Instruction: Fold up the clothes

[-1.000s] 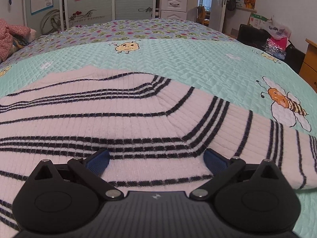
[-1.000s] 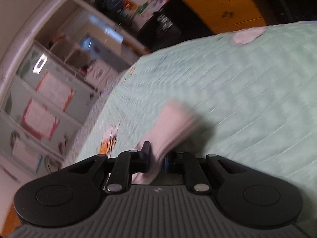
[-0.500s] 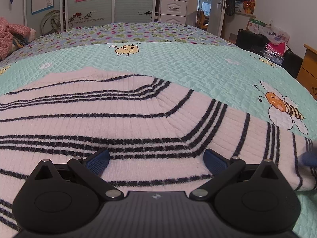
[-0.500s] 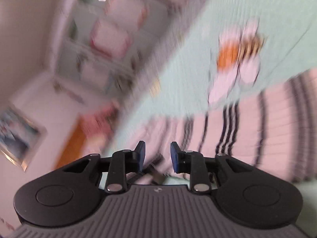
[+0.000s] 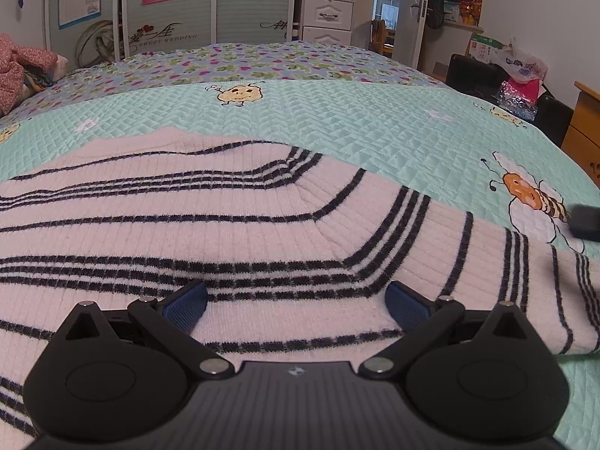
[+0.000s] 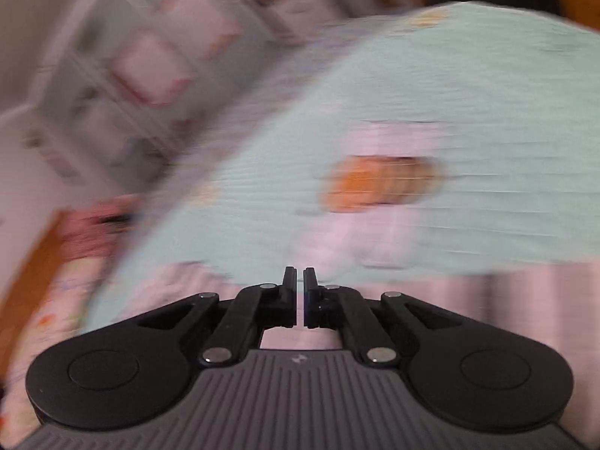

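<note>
A white sweater with black stripes (image 5: 232, 225) lies spread flat on the mint quilted bedspread (image 5: 375, 123). My left gripper (image 5: 296, 307) rests low over its near part, open wide, with its blue pads (image 5: 185, 305) apart on the knit and gripping nothing. In the blurred right wrist view, my right gripper (image 6: 299, 281) hangs above the sweater's edge (image 6: 487, 296). Its jaws are closing and stand almost together, with nothing between them. A dark blurred shape (image 5: 585, 221) at the right edge of the left wrist view is probably that gripper.
A bee print (image 5: 525, 195) marks the bedspread to the right of the sweater. A floral blanket (image 5: 262, 60) covers the far half of the bed. Wardrobe doors (image 5: 168, 3), a white drawer unit (image 5: 328, 18) and a wooden dresser (image 5: 585, 131) stand around it.
The right gripper let go of the pale cloth it held, swung across over the sweater's edge, and its jaws came nearly together. The left gripper and the sweater have not moved.
</note>
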The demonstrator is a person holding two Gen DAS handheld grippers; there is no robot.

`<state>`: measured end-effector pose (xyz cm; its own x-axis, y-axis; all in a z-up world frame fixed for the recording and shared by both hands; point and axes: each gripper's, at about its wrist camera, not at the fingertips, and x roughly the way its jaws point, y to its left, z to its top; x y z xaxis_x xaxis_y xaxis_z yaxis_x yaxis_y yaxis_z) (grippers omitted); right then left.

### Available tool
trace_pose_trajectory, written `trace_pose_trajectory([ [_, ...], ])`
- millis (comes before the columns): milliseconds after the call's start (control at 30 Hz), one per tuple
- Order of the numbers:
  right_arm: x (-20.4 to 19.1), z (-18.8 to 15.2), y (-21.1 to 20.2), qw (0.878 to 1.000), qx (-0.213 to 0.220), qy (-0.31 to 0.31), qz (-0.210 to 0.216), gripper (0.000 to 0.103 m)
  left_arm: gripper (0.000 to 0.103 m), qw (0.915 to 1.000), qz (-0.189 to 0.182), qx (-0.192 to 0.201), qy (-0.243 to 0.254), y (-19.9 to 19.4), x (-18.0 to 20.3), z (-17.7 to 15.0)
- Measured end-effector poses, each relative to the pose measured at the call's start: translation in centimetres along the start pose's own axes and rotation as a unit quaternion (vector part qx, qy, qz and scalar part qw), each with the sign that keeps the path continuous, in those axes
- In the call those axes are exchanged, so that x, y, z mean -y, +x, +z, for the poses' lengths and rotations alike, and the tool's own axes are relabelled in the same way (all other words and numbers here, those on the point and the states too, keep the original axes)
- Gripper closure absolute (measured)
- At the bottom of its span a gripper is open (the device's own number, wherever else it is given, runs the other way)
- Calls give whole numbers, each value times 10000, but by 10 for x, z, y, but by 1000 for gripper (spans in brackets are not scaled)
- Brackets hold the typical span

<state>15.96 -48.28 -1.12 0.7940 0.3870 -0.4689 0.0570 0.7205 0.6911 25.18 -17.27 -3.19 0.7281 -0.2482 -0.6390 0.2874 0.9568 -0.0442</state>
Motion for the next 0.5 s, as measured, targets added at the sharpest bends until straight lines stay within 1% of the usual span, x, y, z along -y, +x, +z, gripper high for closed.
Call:
trace_pose_trajectory([
  [33, -9, 3, 21, 9988, -341, -40, 340, 98, 0, 10000, 14, -3, 17, 0, 1, 0],
  [67, -12, 3, 43, 9958, -760, -81, 501, 99, 0, 10000, 25, -7, 33, 0, 1, 0],
  [100, -9, 1, 62, 9938, -1062, -189, 257, 103, 0, 10000, 29, -11, 39, 1, 1, 0],
  [133, 1, 3, 69, 9945, -1032, -149, 71, 103, 0, 10000, 32, -6, 44, 0, 1, -1],
  [200, 28, 11, 65, 9973, -645, 328, 94, 103, 0, 10000, 38, -3, 44, 0, 2, -1],
  [233, 38, 17, 59, 9976, -440, 534, -4, 103, 0, 10000, 43, -2, 46, 0, 2, -1],
  [300, 44, 25, 43, 9980, -131, 542, -308, 103, 0, 10000, 52, -3, 47, 0, 2, -1],
  [333, 46, 26, 32, 9980, -22, 546, -308, 102, 0, 10000, 55, -3, 50, 0, 2, 0],
  [367, 47, 24, 20, 9982, 58, 577, -176, 97, 0, 10000, 57, -4, 53, 0, 2, 0],
  [400, 48, 20, 8, 9982, 106, 584, 25, 96, 0, 10000, 64, -4, 57, 0, 3, 0],
  [467, 46, 5, -13, 9969, -51, 552, 557, 96, 0, 9999, 103, -7, 84, 0, 4, 0],
  [500, 47, -3, -20, 9955, -234, 544, 740, 96, 0, 9999, 124, -8, 99, 0, 5, 0],
])
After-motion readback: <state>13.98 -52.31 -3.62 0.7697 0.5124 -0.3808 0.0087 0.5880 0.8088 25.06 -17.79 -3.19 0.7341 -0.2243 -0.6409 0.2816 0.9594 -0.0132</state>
